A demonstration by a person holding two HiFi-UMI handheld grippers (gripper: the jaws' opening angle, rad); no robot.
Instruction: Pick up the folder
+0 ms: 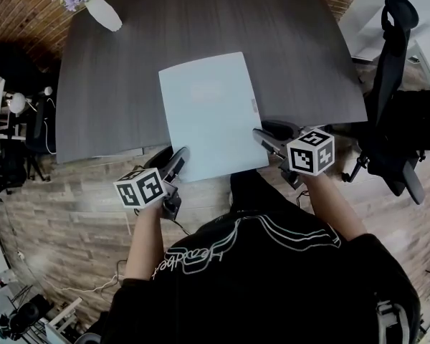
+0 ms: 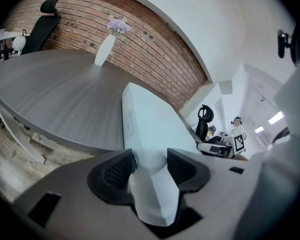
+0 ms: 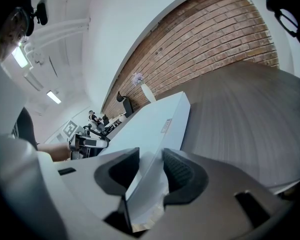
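Pale blue card filled the gap between both pairs of jaws. The left gripper [image 2: 151,170] had its ribbed pads [image 2: 115,173] pressed onto one near corner of the folder [image 1: 208,113]. The right gripper [image 3: 151,173] was clamped the same way on the folder's other side, close to its near end. Neither pair of jaws was fully closed; each was held apart by the thickness of the folder it gripped.

The folder lay over the dark grey table [image 1: 122,70], squarely in the middle of the table's near side. Its near end stuck out past the table's edge, and that was where both grippers held it. Whether its far end rested on the table top or had come clear of it could not be told from these views.

Lifting well from this hold probably depended on the two hands rising together at the same pace, so the folder stayed level and did not twist. The grippers would also need to keep their spacing. Drawing them apart could drag the card out of a clamp, and pushing them together could buckle it. A firm, even squeeze seemed enough, since a harder one might crease the corners.

A white vase [image 1: 104,13] of flowers stood at a far corner of the table, well apart from the folder. An office chair [image 1: 394,84] stood beside the table on the wooden floor [image 1: 72,221]. Neither looked likely to get in the way.
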